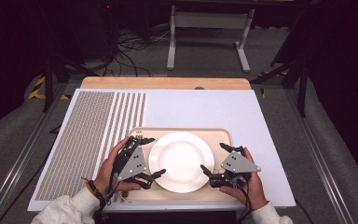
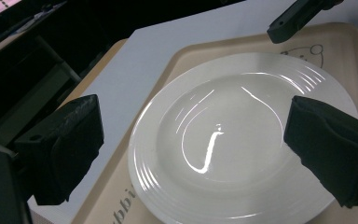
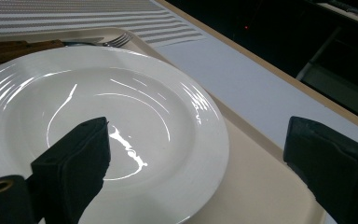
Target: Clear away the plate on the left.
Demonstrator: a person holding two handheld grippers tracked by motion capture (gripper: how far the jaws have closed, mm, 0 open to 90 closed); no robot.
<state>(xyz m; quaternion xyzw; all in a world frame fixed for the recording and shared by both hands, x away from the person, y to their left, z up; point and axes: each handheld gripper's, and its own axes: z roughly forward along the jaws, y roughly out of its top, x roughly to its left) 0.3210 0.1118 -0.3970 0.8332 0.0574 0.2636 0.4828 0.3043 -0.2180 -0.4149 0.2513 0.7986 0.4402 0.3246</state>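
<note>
A white plate (image 1: 181,161) sits empty on a beige tray (image 1: 223,136) near the table's front edge. My left gripper (image 1: 157,155) is open at the plate's left rim, one jaw on each side of the rim's curve. My right gripper (image 1: 212,156) is open at the plate's right rim. In the left gripper view the plate (image 2: 233,140) lies between the spread pads (image 2: 70,144), which hold nothing. In the right gripper view the plate (image 3: 98,107) lies under the left pad (image 3: 81,149), and a wooden-handled fork (image 3: 116,41) rests on the tray beyond the plate.
The tray stands on a white board (image 1: 205,107) with a dotted and striped patch (image 1: 88,135) on its left. A wooden strip (image 1: 168,83) runs along the far edge. Beyond the table are a dark floor, cables and a white frame (image 1: 209,28).
</note>
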